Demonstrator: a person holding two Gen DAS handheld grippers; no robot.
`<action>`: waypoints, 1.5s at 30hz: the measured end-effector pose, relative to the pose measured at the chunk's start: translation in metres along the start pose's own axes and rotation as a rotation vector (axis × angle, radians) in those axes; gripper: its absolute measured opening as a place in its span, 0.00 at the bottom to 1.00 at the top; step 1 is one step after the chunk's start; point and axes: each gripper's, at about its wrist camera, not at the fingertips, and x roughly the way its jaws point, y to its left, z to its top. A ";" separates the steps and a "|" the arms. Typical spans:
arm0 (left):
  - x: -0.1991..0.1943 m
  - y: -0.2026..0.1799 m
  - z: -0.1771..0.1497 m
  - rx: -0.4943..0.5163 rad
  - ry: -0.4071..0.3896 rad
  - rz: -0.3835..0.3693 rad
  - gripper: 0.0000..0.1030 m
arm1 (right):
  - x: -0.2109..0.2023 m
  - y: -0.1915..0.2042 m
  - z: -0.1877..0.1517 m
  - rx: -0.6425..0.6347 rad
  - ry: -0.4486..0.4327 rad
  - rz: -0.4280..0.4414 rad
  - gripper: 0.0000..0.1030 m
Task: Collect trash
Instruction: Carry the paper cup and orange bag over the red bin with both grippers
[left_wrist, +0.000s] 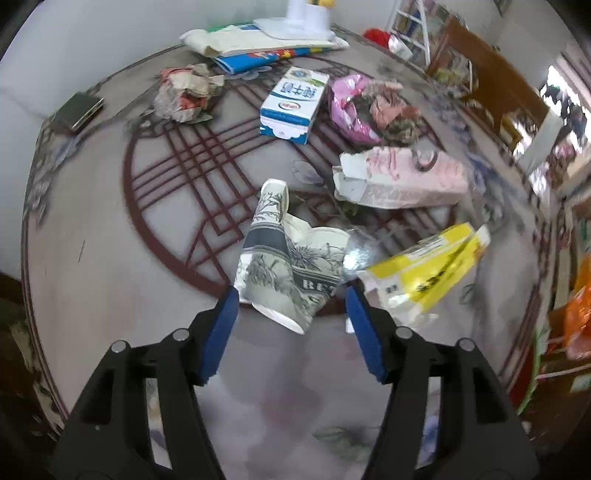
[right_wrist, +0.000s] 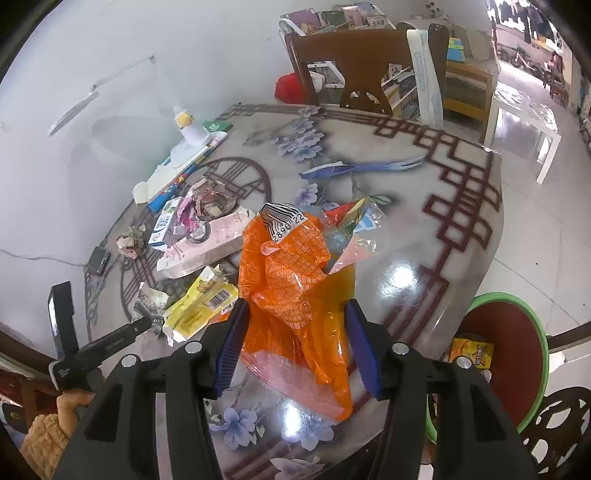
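The orange plastic wrapper (right_wrist: 295, 280) is clamped in your right gripper (right_wrist: 295, 314), lifted over the patterned table (right_wrist: 424, 229). Beside the table stands a green-rimmed bin (right_wrist: 532, 317). Your left gripper (left_wrist: 291, 299) is unclenched, its pads clear of the crushed paper cups (left_wrist: 288, 258) lying on the table near a yellow carton (left_wrist: 424, 269).

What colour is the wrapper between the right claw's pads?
Orange wrapper with fine white print and a barcode label; clearest in the right wrist view.
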 end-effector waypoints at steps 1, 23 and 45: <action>0.003 0.000 0.000 0.010 -0.001 0.008 0.56 | 0.001 0.001 -0.001 -0.004 0.006 -0.006 0.51; -0.043 -0.002 0.009 -0.044 -0.152 -0.026 0.42 | -0.008 0.003 0.012 -0.034 -0.007 0.005 0.51; -0.144 -0.180 -0.027 0.190 -0.336 -0.253 0.42 | -0.116 -0.102 0.003 -0.015 -0.116 -0.110 0.51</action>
